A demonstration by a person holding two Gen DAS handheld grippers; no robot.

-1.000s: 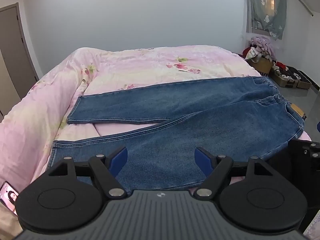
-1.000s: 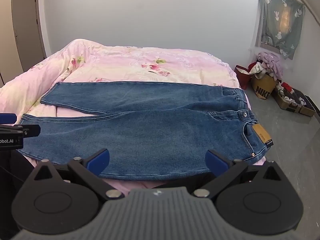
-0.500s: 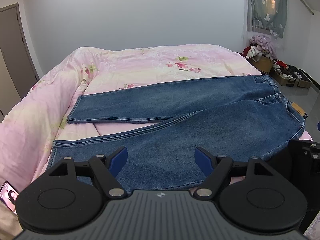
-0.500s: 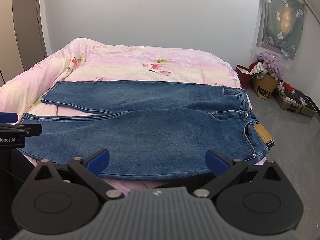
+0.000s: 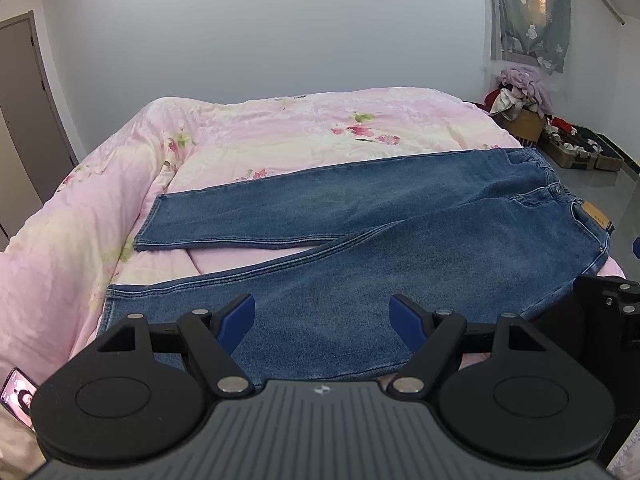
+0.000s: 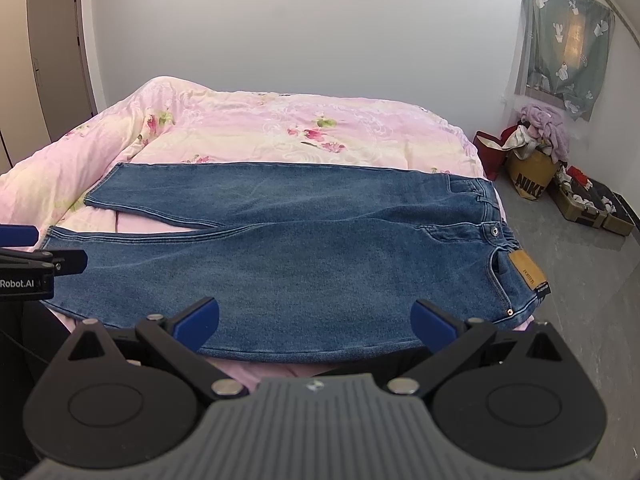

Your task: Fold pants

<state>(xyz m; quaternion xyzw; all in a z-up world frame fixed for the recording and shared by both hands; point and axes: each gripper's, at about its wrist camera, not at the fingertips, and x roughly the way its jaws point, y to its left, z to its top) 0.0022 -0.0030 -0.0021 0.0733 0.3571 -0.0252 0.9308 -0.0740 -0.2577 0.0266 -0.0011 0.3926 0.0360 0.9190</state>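
The blue jeans [image 5: 360,248] lie flat across the near half of the bed [image 5: 280,136], running lengthwise along its near edge, with the waistband at the bed's right edge and the two leg hems toward the left. The near leg runs close beside the bed's near edge; the far leg angles away from it, and a wedge of pink quilt shows between them near the hems. The far half of the bed, up to the wall, carries only the flowered pink quilt.

The left gripper [image 5: 322,314] hangs over the near leg, jaws wide apart and holding nothing. The right gripper [image 6: 316,318] hangs over the seat end of the jeans near the bed's near edge, jaws likewise spread wide and holding nothing. Whether the fingertips touch the cloth cannot be told.

The near hem of the jeans is partly hidden behind the left gripper's body. In the right wrist view the left gripper cuts in at the left edge; its label reads only partly.

Right of the bed is grey floor with a brown paper bag [image 6: 530,174] heaped with clothes and an open suitcase [image 6: 596,208]. A patterned curtain [image 6: 568,36] hangs on the right wall; a door [image 6: 56,52] stands at the left. A phone [image 5: 18,398] shows at the lower left corner of the left wrist view.
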